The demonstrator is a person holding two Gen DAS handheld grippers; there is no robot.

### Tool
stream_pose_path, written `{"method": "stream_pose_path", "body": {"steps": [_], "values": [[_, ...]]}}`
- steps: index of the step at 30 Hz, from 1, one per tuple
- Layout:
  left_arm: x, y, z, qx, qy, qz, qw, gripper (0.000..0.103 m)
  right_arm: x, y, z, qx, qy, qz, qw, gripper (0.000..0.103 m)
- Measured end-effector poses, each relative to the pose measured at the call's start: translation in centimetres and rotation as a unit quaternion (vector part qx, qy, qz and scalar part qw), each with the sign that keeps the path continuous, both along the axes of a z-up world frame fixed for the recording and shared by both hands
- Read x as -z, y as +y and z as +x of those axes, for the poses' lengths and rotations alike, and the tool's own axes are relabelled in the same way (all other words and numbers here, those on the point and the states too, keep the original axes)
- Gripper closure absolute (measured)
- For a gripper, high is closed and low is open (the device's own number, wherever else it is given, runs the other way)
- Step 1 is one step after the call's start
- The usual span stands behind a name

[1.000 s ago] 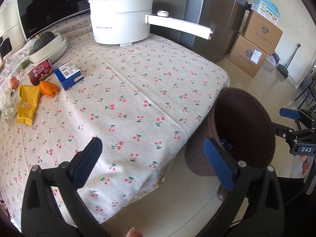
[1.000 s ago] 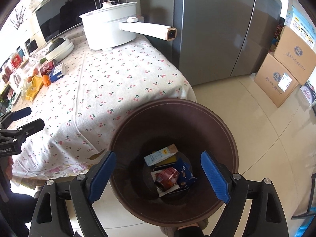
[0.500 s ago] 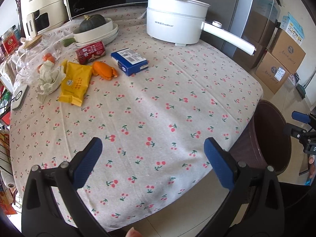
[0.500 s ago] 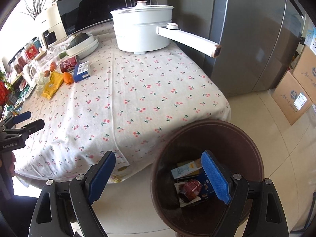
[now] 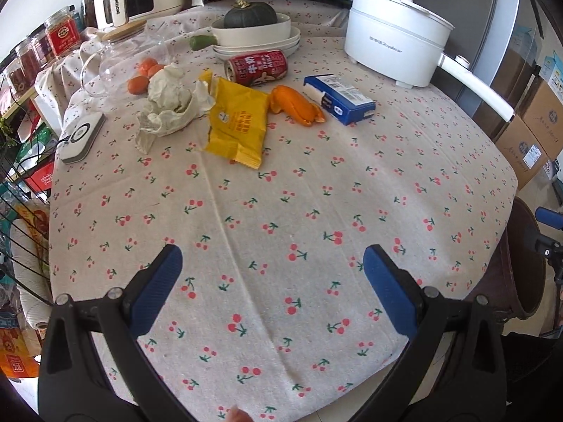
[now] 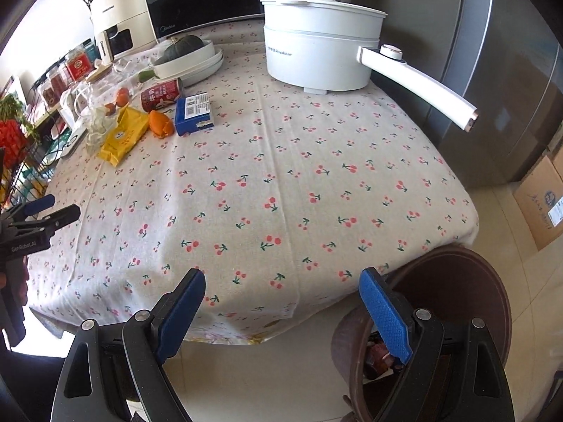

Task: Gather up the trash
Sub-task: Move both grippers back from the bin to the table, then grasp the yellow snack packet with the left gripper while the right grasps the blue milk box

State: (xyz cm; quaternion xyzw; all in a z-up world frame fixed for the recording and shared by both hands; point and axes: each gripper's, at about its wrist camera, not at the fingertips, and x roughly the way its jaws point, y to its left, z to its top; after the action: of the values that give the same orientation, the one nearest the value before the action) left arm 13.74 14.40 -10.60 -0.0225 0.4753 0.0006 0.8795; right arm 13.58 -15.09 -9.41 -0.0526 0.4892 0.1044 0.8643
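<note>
Trash lies at the far left of the cherry-print table: a yellow wrapper [image 5: 236, 123] [image 6: 123, 135], crumpled tissue [image 5: 169, 100], orange peel [image 5: 295, 104] [image 6: 160, 123], a blue box [image 5: 339, 99] [image 6: 194, 114] and a red can [image 5: 257, 67] [image 6: 162, 94]. The brown trash bin [image 6: 457, 302] [image 5: 520, 263] stands on the floor at the table's right corner with trash inside. My left gripper [image 5: 272, 281] is open and empty above the table's near part. My right gripper [image 6: 281, 302] is open and empty at the table's front edge, beside the bin.
A white electric pot [image 5: 394, 49] [image 6: 320, 56] with a long handle stands at the back right. Stacked bowls with a green squash [image 5: 255, 30], a glass jar [image 5: 116, 66], oranges [image 5: 140, 77] and a white device [image 5: 79, 137] sit nearby. Cardboard boxes [image 5: 527, 126] stand on the floor.
Both grippers swung left, away from the bin and toward the table. The trash items came closer in the left wrist view. Both stayed open and empty.
</note>
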Motion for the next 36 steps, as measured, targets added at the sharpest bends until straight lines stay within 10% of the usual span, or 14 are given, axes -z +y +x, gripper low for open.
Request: {"method": "stream_pose_path", "body": {"steps": [14,24,31,36], "values": [[3.0,1.8,10.4,0.007,-0.003,0.060,0.9982,0.004,-0.3,5.2,9.0,-0.049,-0.010,0.015,0.999,0.011],[4.1,2.6,12.3,0.029,0.014,0.023,0.9992,0.048,1.8,12.0,15.5,-0.114,-0.028,0.024,0.993,0.011],[3.8,3.3,11.4,0.030,0.006,0.000,0.9995,0.052,3.9,16.1,18.4,-0.137,-0.029,0.022,0.990,0.011],[3.2,3.7,10.8,0.026,0.003,-0.007,0.9996,0.052,5.4,17.2,19.4,-0.133,-0.013,0.011,0.991,0.045]]}}
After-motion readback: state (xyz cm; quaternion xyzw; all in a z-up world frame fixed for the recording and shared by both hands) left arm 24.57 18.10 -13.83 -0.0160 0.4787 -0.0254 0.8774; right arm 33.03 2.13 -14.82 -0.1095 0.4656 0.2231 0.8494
